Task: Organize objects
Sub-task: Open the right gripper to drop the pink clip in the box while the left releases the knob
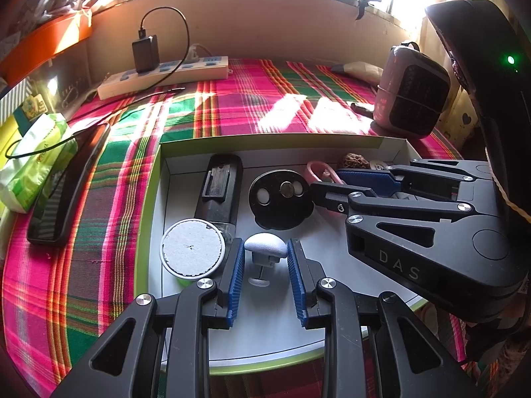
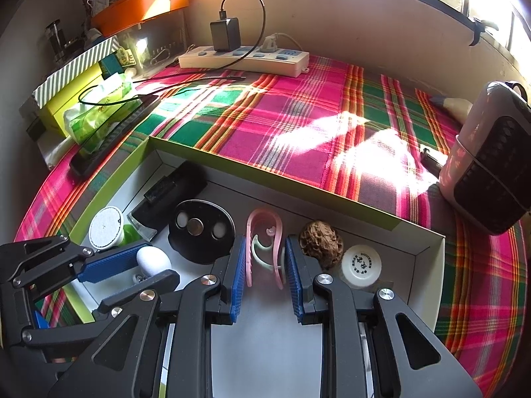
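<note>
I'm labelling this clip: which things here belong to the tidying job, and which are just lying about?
Job: green-rimmed box, white mushroom-shaped knob in left gripper, pink clip in right gripper, walnut, black disc.

Lying about: power strip, tissue pack, small heater.

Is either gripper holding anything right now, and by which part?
The left gripper grips the white mushroom-shaped knob by the sides of its cap. The right gripper grips the pink clip across its two arms.

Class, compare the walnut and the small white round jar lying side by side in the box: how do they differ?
The walnut is brown and deeply wrinkled; the white jar is smooth, with printed characters on top. The walnut is egg-shaped; the white jar is a flat-topped cylinder. Both rest on the box floor, right of the pink clip.
</note>
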The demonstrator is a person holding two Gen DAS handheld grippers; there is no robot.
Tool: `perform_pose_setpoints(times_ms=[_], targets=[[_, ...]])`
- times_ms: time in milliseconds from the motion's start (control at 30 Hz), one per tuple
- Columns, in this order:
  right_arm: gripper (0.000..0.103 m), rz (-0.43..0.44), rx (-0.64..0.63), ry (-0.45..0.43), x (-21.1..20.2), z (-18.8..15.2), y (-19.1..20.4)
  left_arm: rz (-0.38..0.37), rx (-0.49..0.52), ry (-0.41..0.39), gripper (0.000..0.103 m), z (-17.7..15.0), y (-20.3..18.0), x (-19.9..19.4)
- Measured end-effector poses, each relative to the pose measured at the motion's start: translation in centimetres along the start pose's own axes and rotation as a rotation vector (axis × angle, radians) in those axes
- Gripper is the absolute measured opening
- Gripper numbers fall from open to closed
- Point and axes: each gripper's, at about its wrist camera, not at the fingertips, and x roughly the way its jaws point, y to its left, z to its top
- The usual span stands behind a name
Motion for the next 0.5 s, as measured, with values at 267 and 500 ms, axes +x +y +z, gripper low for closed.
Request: perform_pose_setpoints(times_ms=[267, 500], targets=[[0.033, 0.006, 0.011, -0.006, -0.22, -0.22, 0.04, 0.007, 0.002, 0.003, 0.027, -0.1, -0.16, -0.14], [0.034, 0.002, 0.011, -0.013, -0.65, -0.45, 0.11, 0.005, 0.003, 0.005, 0.03, -0.39, -0.35, -0.31]])
